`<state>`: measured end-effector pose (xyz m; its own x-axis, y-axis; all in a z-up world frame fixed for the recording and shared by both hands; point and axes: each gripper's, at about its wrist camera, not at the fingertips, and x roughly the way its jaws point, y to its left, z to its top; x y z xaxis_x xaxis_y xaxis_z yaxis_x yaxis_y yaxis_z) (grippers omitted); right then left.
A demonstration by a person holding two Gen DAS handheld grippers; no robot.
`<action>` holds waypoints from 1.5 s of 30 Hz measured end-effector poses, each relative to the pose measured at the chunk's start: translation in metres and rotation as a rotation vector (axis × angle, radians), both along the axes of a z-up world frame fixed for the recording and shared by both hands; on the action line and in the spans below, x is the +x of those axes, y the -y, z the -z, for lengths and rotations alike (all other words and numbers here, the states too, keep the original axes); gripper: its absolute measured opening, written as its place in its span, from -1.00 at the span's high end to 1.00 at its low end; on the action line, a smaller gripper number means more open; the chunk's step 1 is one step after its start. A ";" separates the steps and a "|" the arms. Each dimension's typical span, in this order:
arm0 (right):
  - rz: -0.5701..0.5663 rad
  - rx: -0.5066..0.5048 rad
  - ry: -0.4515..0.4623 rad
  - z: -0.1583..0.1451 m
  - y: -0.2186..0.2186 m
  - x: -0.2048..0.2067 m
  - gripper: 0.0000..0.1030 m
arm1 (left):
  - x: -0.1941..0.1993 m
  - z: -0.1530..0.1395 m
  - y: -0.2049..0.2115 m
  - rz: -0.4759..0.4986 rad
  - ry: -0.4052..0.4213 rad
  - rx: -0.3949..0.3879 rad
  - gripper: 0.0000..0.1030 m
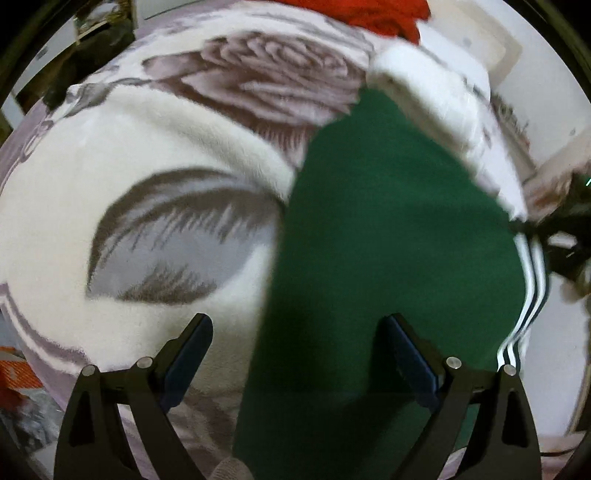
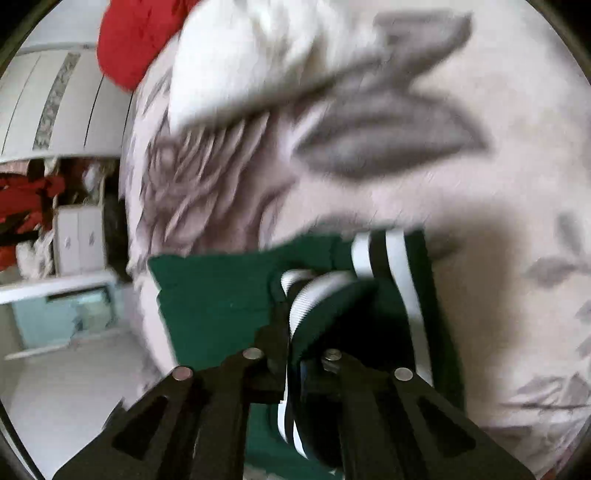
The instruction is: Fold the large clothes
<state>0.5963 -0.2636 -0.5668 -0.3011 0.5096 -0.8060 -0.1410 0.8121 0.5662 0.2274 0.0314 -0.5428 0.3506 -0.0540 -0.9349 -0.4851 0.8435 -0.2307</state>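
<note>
A dark green garment (image 1: pixel 388 229) with white side stripes (image 1: pixel 532 280) lies flat on a white blanket with grey flower print (image 1: pixel 177 147). My left gripper (image 1: pixel 295 332) is open and empty just above the garment's near left edge. My right gripper (image 2: pixel 291 314) is shut on a bunched striped edge of the green garment (image 2: pixel 221 291) and holds it above the blanket (image 2: pixel 443 184). The right gripper also shows as a dark shape at the right edge of the left wrist view (image 1: pixel 569 236).
A red cloth (image 1: pixel 384 14) lies at the far end of the blanket; it also shows in the right wrist view (image 2: pixel 136 40). A white folded item (image 1: pixel 424 96) lies beyond the garment. White cabinets (image 2: pixel 48 96) and floor (image 2: pixel 66 384) are off the bed's left side.
</note>
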 end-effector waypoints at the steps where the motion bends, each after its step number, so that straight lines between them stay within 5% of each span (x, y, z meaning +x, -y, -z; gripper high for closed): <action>1: -0.010 0.011 -0.010 -0.005 0.006 -0.008 0.17 | -0.003 0.002 0.002 0.011 -0.001 0.005 -0.85; 2: -0.015 0.038 -0.006 -0.010 0.009 -0.017 -0.04 | -0.005 0.003 0.002 0.014 0.003 0.003 -0.85; 4: -0.040 0.057 -0.002 -0.016 0.025 -0.037 -0.16 | -0.009 0.003 0.003 0.016 0.005 -0.001 -0.85; 10: -0.092 -0.047 -0.014 0.021 0.062 -0.092 -0.30 | -0.014 0.003 0.005 0.001 0.004 -0.008 -0.85; 16: 0.000 0.222 -0.096 0.037 0.060 -0.105 -0.29 | -0.013 0.005 0.008 0.015 0.000 -0.003 -0.85; 22: -0.046 -0.039 0.241 0.006 0.065 -0.092 -0.29 | -0.013 0.006 0.006 0.005 -0.007 -0.016 -0.85; 24: -0.043 -0.060 0.199 0.020 0.074 -0.088 -0.29 | -0.013 0.006 0.007 0.004 -0.002 -0.015 -0.85; 27: -0.020 0.072 0.090 0.032 0.078 -0.093 -0.30 | -0.014 0.007 0.007 0.000 -0.003 -0.009 -0.85; 35: -0.091 0.219 0.060 0.025 0.067 -0.103 -0.36 | -0.016 0.009 0.006 -0.009 -0.008 -0.013 -0.85; 45: -0.299 0.174 0.050 0.020 0.042 -0.117 -0.36 | -0.015 0.012 0.008 0.004 -0.019 -0.015 -0.85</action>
<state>0.4791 -0.3058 -0.5871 -0.4198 0.5362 -0.7323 -0.3893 0.6225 0.6790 0.2121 0.0234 -0.5551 0.3329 -0.0693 -0.9404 -0.4861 0.8420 -0.2341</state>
